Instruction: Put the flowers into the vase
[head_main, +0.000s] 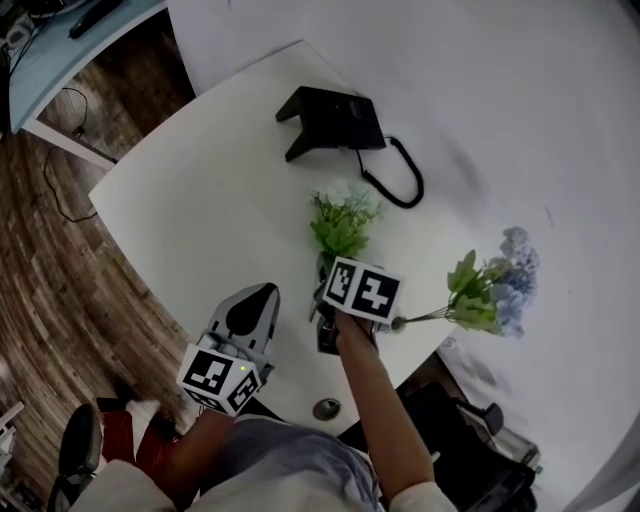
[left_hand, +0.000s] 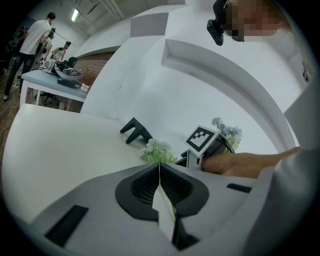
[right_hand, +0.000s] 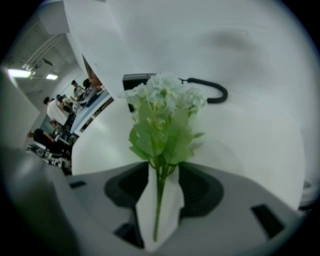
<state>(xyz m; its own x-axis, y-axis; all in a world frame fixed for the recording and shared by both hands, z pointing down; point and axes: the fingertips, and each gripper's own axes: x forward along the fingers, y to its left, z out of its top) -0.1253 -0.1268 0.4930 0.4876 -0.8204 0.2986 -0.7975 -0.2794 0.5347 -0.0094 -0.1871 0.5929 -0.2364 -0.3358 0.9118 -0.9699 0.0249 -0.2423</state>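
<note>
Looking first at the right hand-held gripper (right_hand: 162, 172), we find its jaws spread as wide as they go and tilted steeply down, with the thin green stem (right_hand: 158, 205) of the white flower spray (right_hand: 165, 115) lying in the gap between them; the pads do not press on the stem, so nothing is gripped yet; we judge the wide stance is chosen so that the jaws can settle either side of so slender a thing without knocking it askew. The spray lies on the table (head_main: 200, 200) just short of the black stand (head_main: 330, 118), blooms towards the stand and stem end away from it; that offers the bare stem to a reach from the near side. The left hand-held gripper (left_hand: 160, 166) has its jaws pressed together on nothing; it sits farther from the black stand than the spray does, off to the left and roughly level; we take it to be parked out of the working hand's way. A blue flower spray (head_main: 500, 285) lies well apart from the black stand, to the right, its stem pointing back towards the right hand-held gripper; by our reading it comes second. We make out no vase in any view, so we cannot say where the stems are to go.
</note>
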